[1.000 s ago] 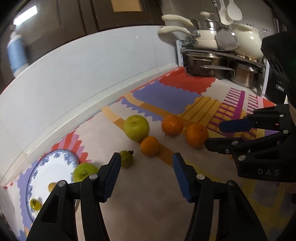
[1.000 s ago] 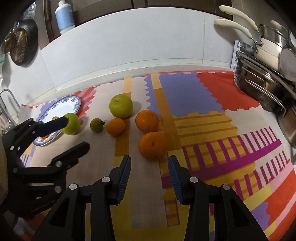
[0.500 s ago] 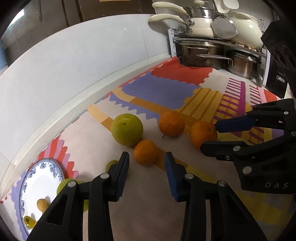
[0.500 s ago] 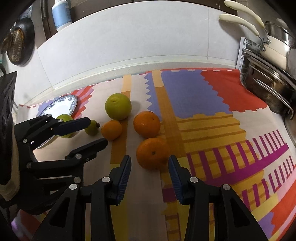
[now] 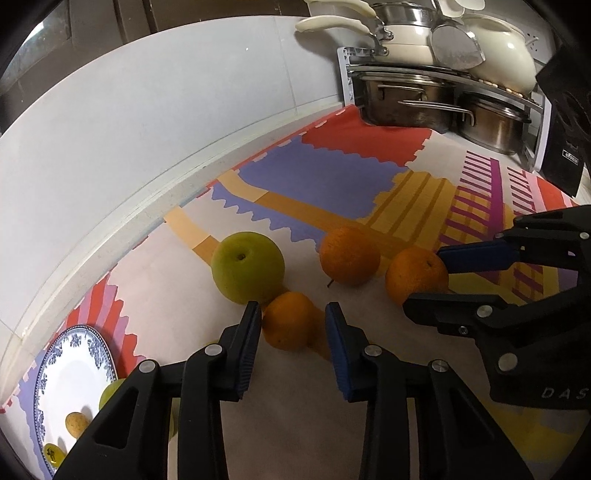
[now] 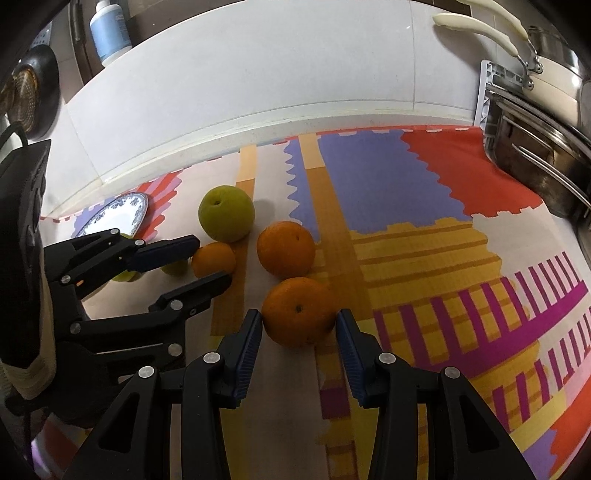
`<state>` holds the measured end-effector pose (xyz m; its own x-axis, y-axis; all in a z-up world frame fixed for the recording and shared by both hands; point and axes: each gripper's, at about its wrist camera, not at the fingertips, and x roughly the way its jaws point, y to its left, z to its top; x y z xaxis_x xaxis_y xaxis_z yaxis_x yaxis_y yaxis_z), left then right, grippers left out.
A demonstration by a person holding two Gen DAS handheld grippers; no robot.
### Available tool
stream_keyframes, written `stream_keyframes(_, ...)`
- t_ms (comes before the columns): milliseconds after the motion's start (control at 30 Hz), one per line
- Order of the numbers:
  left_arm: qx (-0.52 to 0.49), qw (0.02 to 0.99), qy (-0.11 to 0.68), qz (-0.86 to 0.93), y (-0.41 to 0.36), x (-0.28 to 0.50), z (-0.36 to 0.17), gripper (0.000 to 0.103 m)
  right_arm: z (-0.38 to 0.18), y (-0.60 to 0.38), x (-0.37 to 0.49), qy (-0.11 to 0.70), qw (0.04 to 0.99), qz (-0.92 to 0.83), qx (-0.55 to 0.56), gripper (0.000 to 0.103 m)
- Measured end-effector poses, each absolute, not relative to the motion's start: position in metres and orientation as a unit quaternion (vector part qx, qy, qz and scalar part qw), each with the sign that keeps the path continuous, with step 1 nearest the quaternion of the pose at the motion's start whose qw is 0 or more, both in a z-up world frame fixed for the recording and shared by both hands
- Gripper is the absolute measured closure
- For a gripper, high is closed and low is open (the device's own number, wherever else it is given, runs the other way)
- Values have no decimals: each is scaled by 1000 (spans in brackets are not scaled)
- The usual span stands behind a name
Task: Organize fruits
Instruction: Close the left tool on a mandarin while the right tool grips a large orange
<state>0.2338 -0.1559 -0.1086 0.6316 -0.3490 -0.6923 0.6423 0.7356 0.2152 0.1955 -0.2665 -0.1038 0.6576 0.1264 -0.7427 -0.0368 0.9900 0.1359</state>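
My left gripper (image 5: 291,325) is open, its jaws on either side of a small orange (image 5: 288,320) on the patterned mat; they do not grip it. It also shows in the right wrist view (image 6: 208,260). My right gripper (image 6: 298,326) is open around a larger orange (image 6: 298,312), seen in the left wrist view (image 5: 415,276) between its jaws (image 5: 439,277). A third orange (image 5: 349,255) and a big green apple (image 5: 247,266) lie behind. A blue-rimmed plate (image 5: 59,369) at the left holds small fruits.
A rack of steel pots (image 5: 436,103) stands at the back right. A white wall (image 5: 147,110) runs along the back. A small green fruit (image 6: 175,267) lies behind the left gripper. A blue-labelled bottle (image 6: 109,31) stands on the ledge.
Both grippers moved forward and down. The left one now brackets the small orange, the right one the larger orange. The left jaws narrowed over the second.
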Motion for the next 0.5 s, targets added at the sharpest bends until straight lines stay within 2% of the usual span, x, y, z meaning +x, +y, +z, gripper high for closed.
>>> stream_keyframes(500, 209, 873, 345, -275, -153, 239, -109, 69, -111, -267, 200, 407, 910, 48, 60, 61)
